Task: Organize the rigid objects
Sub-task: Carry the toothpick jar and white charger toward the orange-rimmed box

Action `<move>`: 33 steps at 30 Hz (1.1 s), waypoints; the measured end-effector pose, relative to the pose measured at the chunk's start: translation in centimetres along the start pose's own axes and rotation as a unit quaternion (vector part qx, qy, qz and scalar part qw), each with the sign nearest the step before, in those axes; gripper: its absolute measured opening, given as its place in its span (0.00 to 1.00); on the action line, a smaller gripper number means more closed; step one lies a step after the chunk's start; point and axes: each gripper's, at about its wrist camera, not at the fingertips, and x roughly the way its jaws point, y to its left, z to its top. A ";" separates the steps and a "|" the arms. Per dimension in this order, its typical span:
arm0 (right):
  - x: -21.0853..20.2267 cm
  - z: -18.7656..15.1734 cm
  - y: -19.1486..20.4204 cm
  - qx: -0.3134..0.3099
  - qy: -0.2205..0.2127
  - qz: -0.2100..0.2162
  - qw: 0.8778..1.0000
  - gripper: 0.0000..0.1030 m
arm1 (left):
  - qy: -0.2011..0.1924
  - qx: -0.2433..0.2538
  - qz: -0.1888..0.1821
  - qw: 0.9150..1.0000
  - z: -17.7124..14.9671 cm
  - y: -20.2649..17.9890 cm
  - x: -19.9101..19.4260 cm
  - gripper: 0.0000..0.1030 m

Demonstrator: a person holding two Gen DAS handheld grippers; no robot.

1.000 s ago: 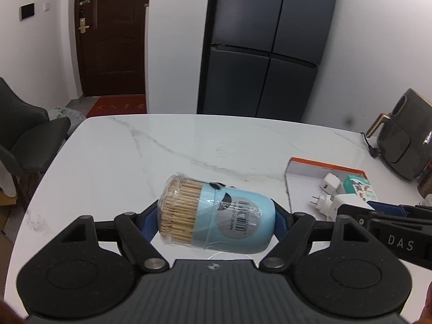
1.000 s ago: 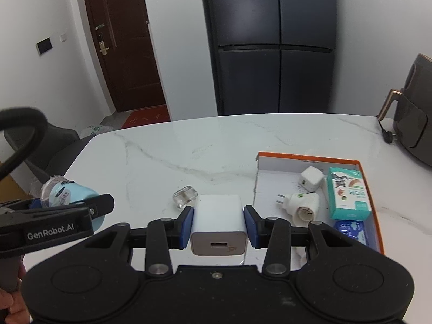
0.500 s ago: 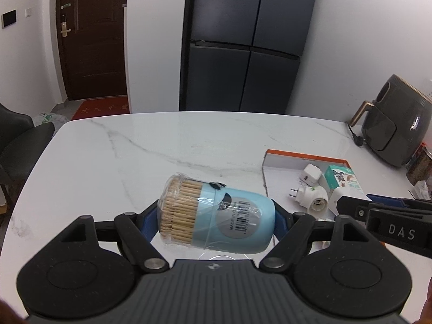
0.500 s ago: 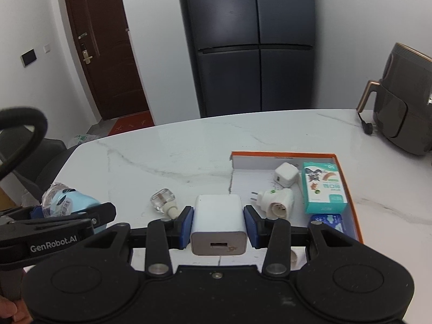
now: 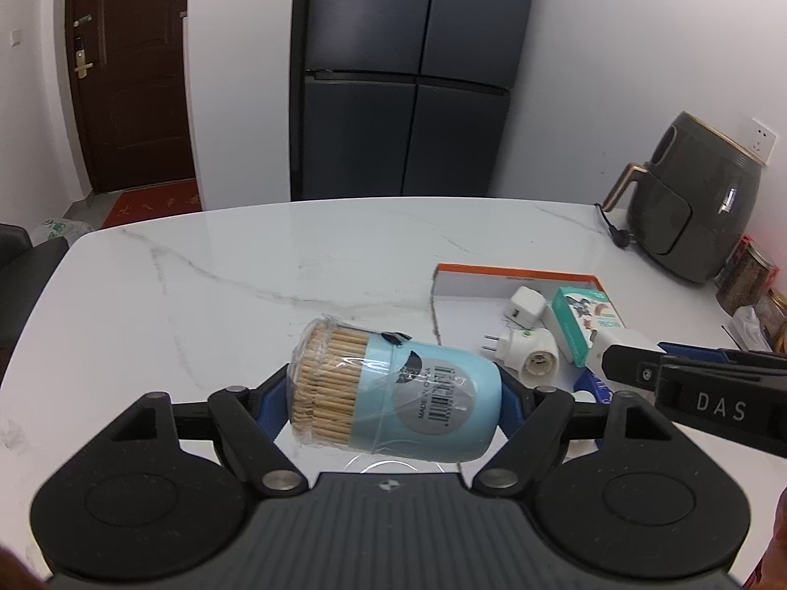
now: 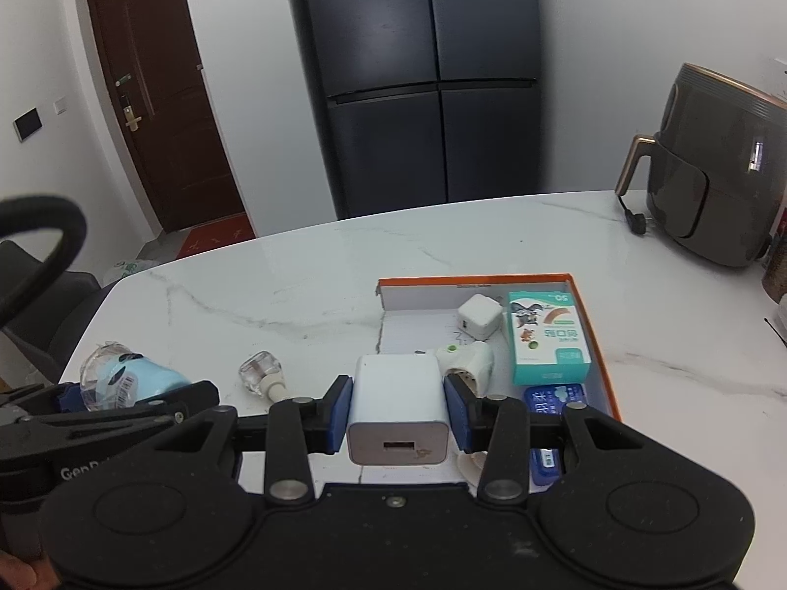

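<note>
The left gripper (image 5: 393,400) clamps a pale blue, shrink-wrapped toothpick jar (image 5: 393,393) on its side, blunt wooden tips packed at its open end. The right gripper (image 6: 397,413) pinches a smooth white boxy charger (image 6: 397,405), USB port facing the camera, at the near edge of the orange-rimmed tray (image 6: 590,324). A small clear glass bottle (image 6: 260,373) lies on the glossy marble tabletop (image 6: 295,285). In the tray: a plug adapter (image 6: 467,361), a small cube charger (image 6: 479,315), a teal carton (image 6: 546,337). Both grippers have swung rightward since a second ago; the tray sits nearer centre.

left claw (image 5: 393,396): black body, blue pads, silver screws | right claw (image 6: 397,405): same, "DAS" lettering
</note>
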 end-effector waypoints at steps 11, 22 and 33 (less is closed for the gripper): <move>-0.8 -0.2 -2.3 0.021 -0.004 -0.018 1.000 0.49 | 0.003 0.018 -0.018 1.000 -0.2 -2.4 0.6 0.78; -1.1 -0.3 -4.1 0.032 -0.004 -0.027 0.999 0.49 | 0.007 0.029 -0.031 0.999 -0.2 -4.3 1.3 0.78; -1.0 -0.3 -6.3 0.048 -0.002 -0.039 0.998 0.49 | 0.016 0.045 -0.045 0.998 -0.3 -6.3 2.4 0.78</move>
